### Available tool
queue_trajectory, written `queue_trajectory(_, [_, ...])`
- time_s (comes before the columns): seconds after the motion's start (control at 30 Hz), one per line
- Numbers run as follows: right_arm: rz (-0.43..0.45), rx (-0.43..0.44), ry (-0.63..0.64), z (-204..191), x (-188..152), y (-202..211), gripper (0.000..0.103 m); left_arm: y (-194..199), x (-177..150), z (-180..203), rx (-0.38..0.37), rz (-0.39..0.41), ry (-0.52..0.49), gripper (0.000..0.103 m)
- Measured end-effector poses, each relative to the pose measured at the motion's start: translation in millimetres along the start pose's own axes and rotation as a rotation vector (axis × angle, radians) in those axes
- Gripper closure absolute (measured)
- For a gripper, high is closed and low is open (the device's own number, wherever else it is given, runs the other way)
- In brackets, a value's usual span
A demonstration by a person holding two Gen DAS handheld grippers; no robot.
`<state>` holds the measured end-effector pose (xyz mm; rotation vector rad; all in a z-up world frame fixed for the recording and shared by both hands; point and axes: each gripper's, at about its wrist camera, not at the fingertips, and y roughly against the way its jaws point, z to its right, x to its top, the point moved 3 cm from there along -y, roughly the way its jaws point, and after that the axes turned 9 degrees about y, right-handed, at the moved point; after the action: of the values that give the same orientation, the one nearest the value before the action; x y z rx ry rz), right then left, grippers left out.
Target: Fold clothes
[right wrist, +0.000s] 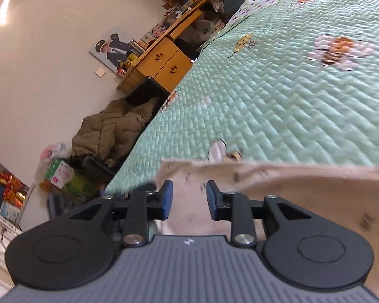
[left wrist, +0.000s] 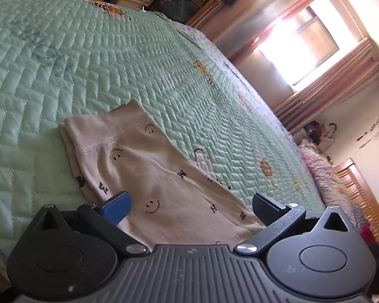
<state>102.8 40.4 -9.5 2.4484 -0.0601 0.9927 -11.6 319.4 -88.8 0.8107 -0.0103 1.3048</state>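
Observation:
A beige garment (left wrist: 149,176) printed with smiley faces and letters lies folded on the green quilted bedspread (left wrist: 88,63). My left gripper (left wrist: 191,208) hovers over its near end, jaws wide open, nothing pinched between the blue pads (left wrist: 117,208). In the right wrist view the same garment (right wrist: 303,184) is blurred, its edge raised off the bedspread (right wrist: 278,101). My right gripper (right wrist: 189,199) sits at that edge with its jaws a little apart. Beige cloth shows in the gap, but the pads (right wrist: 166,199) do not press on it.
The bed runs on towards a bright window (left wrist: 303,40) with pink curtains. A wooden headboard (left wrist: 358,189) and pillows are at the right. Beside the bed stand a wooden desk with drawers (right wrist: 161,63), a dark chair with a brown quilt (right wrist: 108,131) and boxes on the floor (right wrist: 60,174).

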Motion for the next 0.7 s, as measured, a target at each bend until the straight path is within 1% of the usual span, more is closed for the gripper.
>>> queue_trajectory(0.07, [0.007, -0.011, -0.020, 6, -15, 19, 0.071, 4, -1, 6, 0.016, 0.011, 0.016, 0.001])
queue_trajectory(0.1, [0.012, -0.017, -0.035, 11, -24, 24, 0.071, 8, -3, 11, 0.008, 0.010, 0.016, 0.001])
queue_trajectory(0.13, [0.010, -0.024, -0.052, 16, -32, 32, 0.070, 10, -8, 19, -0.016, -0.004, 0.003, 0.001])
queue_trajectory(0.23, [0.000, -0.035, -0.113, 32, -51, 52, 0.069, 9, -35, 49, -0.080, -0.082, -0.081, 0.001])
queue_trajectory(0.3, [-0.007, -0.055, -0.166, 52, -62, 57, 0.064, 3, -57, 69, -0.112, -0.145, -0.152, 0.001])
queue_trajectory(0.33, [-0.005, -0.092, -0.167, 65, -64, 56, 0.064, -4, -66, 72, -0.097, -0.164, -0.173, 0.001])
queue_trajectory(0.37, [0.002, -0.135, -0.159, 78, -66, 55, 0.078, -12, -74, 73, -0.067, -0.179, -0.188, 0.001])
queue_trajectory(0.4, [0.027, -0.144, -0.181, 89, -66, 57, 0.093, -21, -82, 74, -0.037, -0.194, -0.203, 0.001])
queue_trajectory(0.43, [0.061, -0.137, -0.218, 99, -65, 60, 0.095, -24, -84, 74, -0.025, -0.193, -0.206, 0.001])
queue_trajectory(0.47, [0.096, -0.130, -0.255, 109, -65, 63, 0.095, -25, -84, 74, -0.022, -0.185, -0.203, 0.001])
queue_trajectory(0.5, [0.124, -0.134, -0.266, 113, -64, 68, 0.092, -26, -84, 73, -0.019, -0.178, -0.200, 0.001])
queue_trajectory(0.53, [0.140, -0.128, -0.260, 111, -63, 73, 0.087, -25, -83, 74, -0.011, -0.174, -0.203, 0.001])
queue_trajectory(0.57, [0.156, -0.107, -0.257, 108, -64, 80, 0.077, -24, -82, 76, -0.001, -0.171, -0.208, 0.001])
queue_trajectory(0.63, [0.194, -0.054, -0.259, 104, -64, 92, 0.067, -22, -82, 79, 0.024, -0.159, -0.210, 0.001])
queue_trajectory(0.7, [0.216, -0.057, -0.268, 109, -67, 100, 0.064, -21, -82, 80, 0.038, -0.147, -0.199, 0.001])
